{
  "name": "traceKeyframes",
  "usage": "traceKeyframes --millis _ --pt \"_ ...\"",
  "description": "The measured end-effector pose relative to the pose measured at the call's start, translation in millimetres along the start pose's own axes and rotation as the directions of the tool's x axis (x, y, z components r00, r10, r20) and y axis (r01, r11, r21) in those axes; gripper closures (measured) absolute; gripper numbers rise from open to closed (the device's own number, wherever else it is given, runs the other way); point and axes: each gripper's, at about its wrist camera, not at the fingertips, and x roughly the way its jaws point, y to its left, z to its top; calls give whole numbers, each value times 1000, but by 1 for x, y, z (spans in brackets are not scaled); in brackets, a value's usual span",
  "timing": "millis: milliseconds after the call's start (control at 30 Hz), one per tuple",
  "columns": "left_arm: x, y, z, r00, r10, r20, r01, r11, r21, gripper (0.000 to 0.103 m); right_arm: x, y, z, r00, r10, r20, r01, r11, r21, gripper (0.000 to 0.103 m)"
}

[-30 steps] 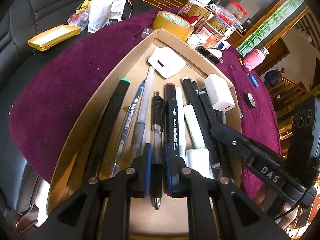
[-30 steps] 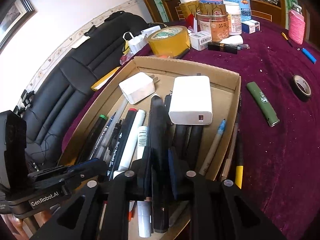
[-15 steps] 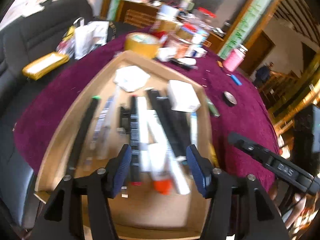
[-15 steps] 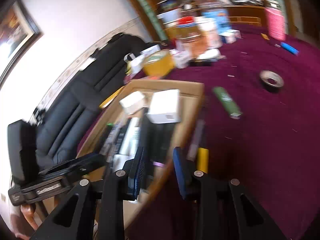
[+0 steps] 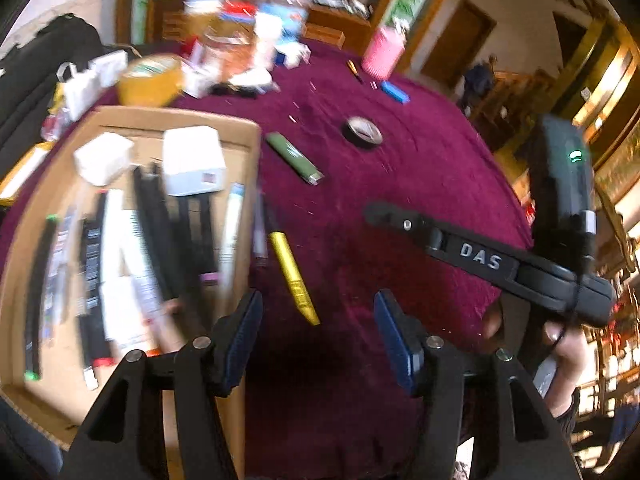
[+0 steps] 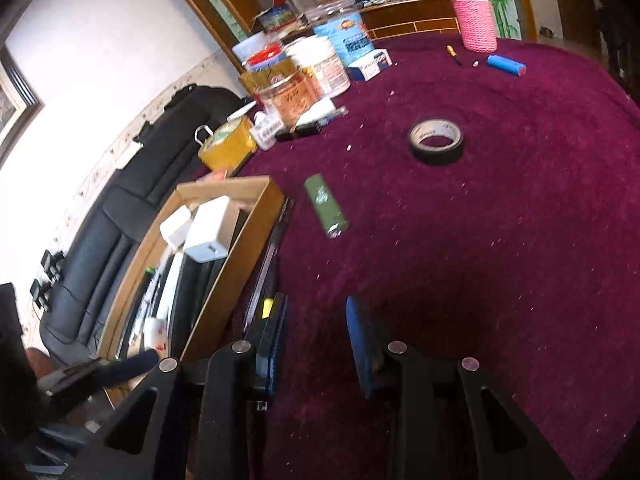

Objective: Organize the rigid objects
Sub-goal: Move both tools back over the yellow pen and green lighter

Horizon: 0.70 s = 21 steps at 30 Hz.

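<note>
Cardboard tray (image 5: pixel 248 168): at my left on the tabletop (image 5: pixel 400 200), holding two white chargers and a blurred row of pens I cannot count.
Yellow pen (image 5: pixel 294 276): one, outside the tray, just beside its right wall.
My left claw (image 5: pixel 316 332): jaws have just been opening, now wide, nothing between them.
Green lighter (image 6: pixel 326 210): one.
Black tape roll (image 6: pixel 436 140): one.
My right claw (image 6: pixel 316 344): apart, empty.
</note>
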Motion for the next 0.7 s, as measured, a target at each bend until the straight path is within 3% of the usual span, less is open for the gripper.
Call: traceKeyframes --millis 67,167,333,700 --pt "17 -2 10 998 -24 -53 23 999 -25 48 -4 -5 -1 1000 -16 20 16 1000 2 72" --pt "39 -6 25 995 -7 -103 1 999 -54 54 -11 -24 -4 999 -23 36 21 998 58 72" --pt "69 -11 35 976 88 -197 -103 993 -65 56 -18 -45 -11 999 -26 40 22 994 107 72" --pt "82 -29 21 936 280 -215 -274 960 57 59 -33 -49 -12 995 34 95 -44 993 109 72"
